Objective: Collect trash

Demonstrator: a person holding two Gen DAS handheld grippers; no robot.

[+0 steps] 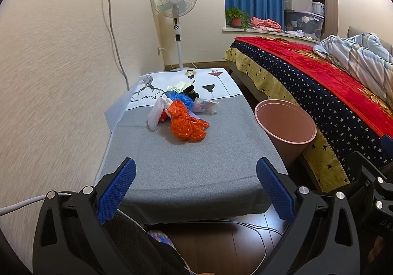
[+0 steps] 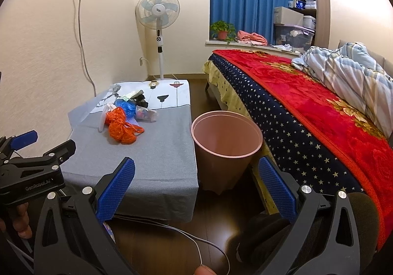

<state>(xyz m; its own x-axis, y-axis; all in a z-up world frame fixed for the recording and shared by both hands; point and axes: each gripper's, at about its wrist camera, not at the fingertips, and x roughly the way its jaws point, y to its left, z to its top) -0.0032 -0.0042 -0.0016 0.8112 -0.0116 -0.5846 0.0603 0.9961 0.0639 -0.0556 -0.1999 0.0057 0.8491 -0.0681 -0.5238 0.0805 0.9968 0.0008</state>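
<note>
A heap of trash lies on the low table (image 1: 172, 164) (image 2: 157, 152): an orange plastic bag (image 1: 188, 125) (image 2: 121, 127) in front, a white bag (image 1: 156, 112) to its left, a blue bag (image 1: 180, 99) (image 2: 127, 106), a clear packet (image 1: 206, 106) (image 2: 147, 114) and black and pale scraps behind. An empty pink bin (image 1: 286, 125) (image 2: 226, 147) stands on the floor between table and bed. My left gripper (image 1: 196, 186) hangs open over the table's near edge, well short of the heap. My right gripper (image 2: 196, 186) is open near the bin, holding nothing.
A bed (image 1: 319, 93) (image 2: 319, 108) with a red and starred cover runs along the right. A standing fan (image 1: 175, 4) (image 2: 158, 14) is in the far corner. Cables (image 2: 196, 238) trail on the wooden floor below the table. The wall (image 1: 61, 66) is close on the left.
</note>
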